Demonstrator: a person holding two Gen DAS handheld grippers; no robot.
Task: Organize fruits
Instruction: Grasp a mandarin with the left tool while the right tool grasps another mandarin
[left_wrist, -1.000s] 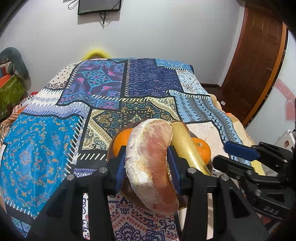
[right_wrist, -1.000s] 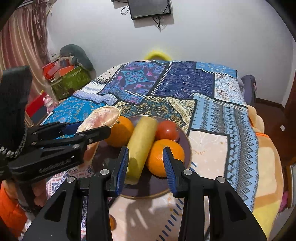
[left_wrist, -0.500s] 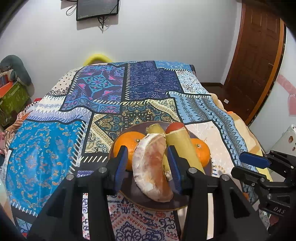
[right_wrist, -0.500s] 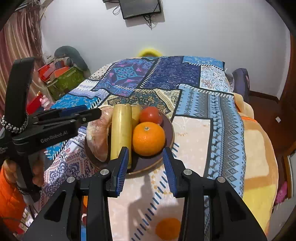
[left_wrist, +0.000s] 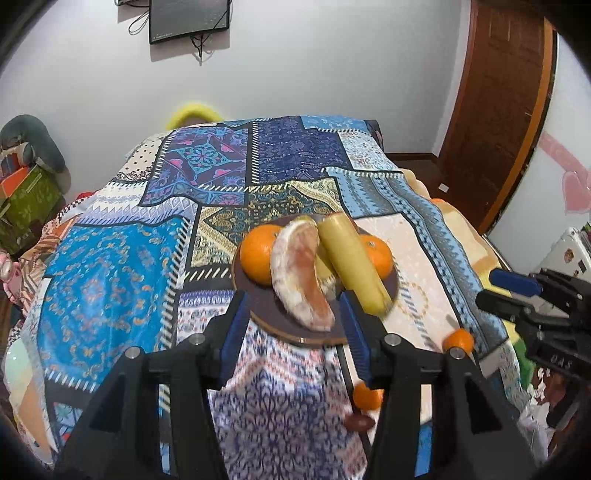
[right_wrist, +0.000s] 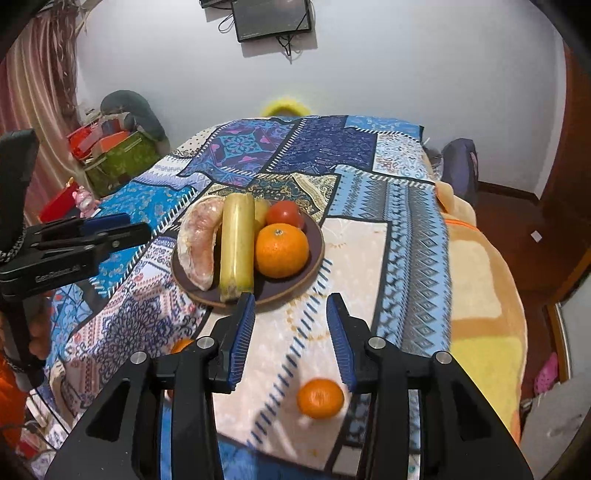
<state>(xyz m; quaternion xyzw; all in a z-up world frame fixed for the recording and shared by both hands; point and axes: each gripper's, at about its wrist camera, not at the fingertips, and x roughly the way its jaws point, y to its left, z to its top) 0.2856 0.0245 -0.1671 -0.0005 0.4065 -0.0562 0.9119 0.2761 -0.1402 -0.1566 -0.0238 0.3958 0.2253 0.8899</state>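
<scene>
On the bed (right_wrist: 402, 236), the brown plate (right_wrist: 314, 236) holds a pale pink pomelo wedge (right_wrist: 201, 243) and yellow banana (right_wrist: 236, 243), long axes toward twelve o'clock. A loose orange (right_wrist: 320, 398) sits at six. Left gripper (left_wrist: 293, 328) and right gripper (right_wrist: 291, 332) jaws gape wide, empty.

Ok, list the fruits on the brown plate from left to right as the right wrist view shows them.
Peeled pinkish pomelo segment → long yellow banana → round orange tangerine. The red tomato sits behind the tangerine, so I leave it out, all on the round brown plate.
</scene>
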